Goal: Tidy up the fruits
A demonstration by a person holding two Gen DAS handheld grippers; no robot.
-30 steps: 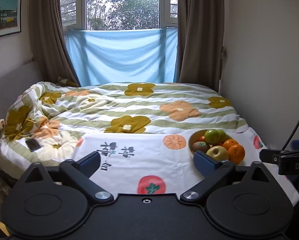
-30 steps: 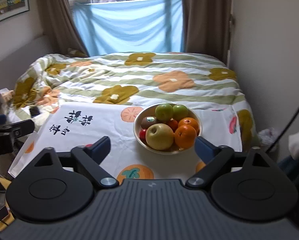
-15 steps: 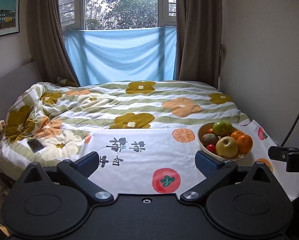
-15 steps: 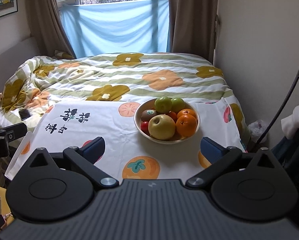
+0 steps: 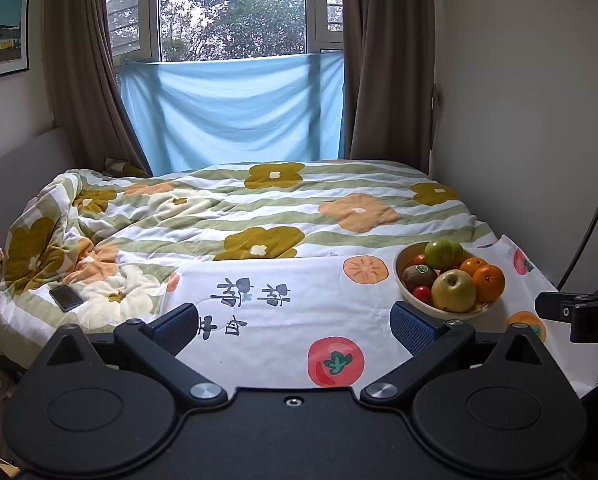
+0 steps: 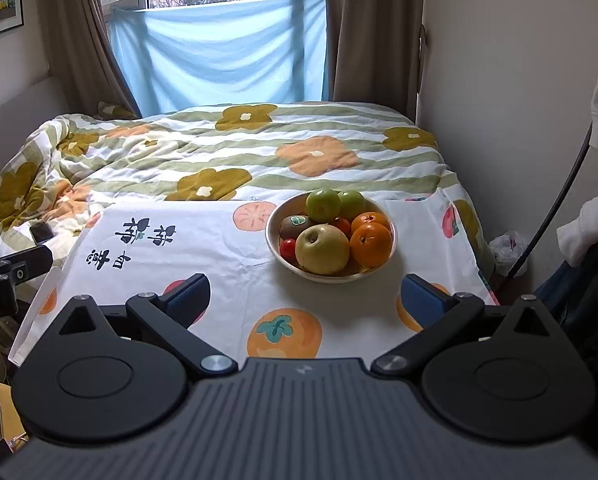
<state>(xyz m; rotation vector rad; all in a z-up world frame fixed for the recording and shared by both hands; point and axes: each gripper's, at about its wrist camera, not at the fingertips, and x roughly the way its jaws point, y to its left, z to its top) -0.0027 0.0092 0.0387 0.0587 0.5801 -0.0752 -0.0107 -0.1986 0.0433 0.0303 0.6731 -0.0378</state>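
Level, both tools, left tool (image 5: 295,322) and right tool (image 6: 305,298), seemingly hover spread before bowl (image 6: 273,240).

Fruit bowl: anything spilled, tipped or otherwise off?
Nothing spilled. The bowl sits upright on the cloth with all fruit heaped inside, none loose. Only oddity: a phone lies on the rumpled quilt, left of the cloth. Both grippers are open, holding nothing.

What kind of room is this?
Most likely a bedroom: a bed with a flowered quilt, a curtained window, and a bowl of fruit on a printed cloth over it.
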